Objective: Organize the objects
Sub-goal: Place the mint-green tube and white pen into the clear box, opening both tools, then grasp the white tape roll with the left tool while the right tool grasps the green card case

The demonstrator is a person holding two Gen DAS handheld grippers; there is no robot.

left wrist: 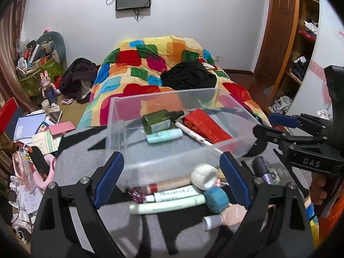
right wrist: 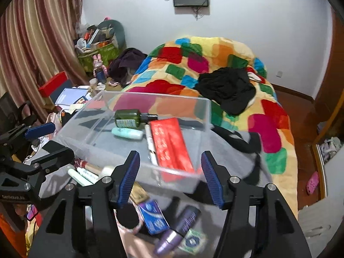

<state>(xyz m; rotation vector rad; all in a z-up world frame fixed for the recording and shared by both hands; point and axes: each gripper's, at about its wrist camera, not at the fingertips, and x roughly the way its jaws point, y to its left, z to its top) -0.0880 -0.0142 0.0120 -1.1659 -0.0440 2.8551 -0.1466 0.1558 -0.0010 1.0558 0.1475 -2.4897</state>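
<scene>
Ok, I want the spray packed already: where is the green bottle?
The green bottle lies on its side inside the clear box, at its far end, with the mint tube just in front and the red packet to its right.

A clear plastic box (left wrist: 172, 129) sits on a grey and black cloth (left wrist: 81, 150) at the foot of a bed. Inside the box lie a green bottle (left wrist: 158, 121), a pale mint tube (left wrist: 164, 135) just in front of it, a white pen (left wrist: 192, 133) and a red packet (left wrist: 206, 126) to their right. The left gripper (left wrist: 172, 180) hovers in front of the box, jaws spread wide, over loose tubes (left wrist: 167, 202) and a white gauze roll (left wrist: 204, 175). The right gripper (left wrist: 273, 126) sits to the right of the box, jaws apart. Behind the box is a bright patchwork quilt (left wrist: 150, 64) with black clothing (left wrist: 189, 77) on it.
</scene>
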